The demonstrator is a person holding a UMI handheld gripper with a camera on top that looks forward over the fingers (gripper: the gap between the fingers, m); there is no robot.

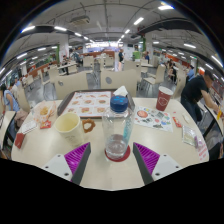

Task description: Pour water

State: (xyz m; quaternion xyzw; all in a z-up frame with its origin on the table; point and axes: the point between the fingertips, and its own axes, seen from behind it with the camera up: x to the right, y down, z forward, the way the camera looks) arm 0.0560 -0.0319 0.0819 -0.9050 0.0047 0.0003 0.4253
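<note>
A clear plastic water bottle (119, 124) with a blue cap stands upright on a red coaster on the pale table (100, 170). It sits just ahead of my gripper (111, 157), between the lines of the two fingers, with a gap at each side. The purple pads (77, 156) stand wide apart, so the gripper is open and holds nothing. A cream-coloured cup (69, 124) stands to the left of the bottle. A red-brown paper cup (164, 97) stands farther off to the right.
Printed tray mats (91, 103) lie beyond the bottle, another (153, 119) at the right. Small food items (45, 113) sit at the left. People sit at the table's left and right sides, one in dark clothes (190, 92). A canteen with tables and chairs stretches behind.
</note>
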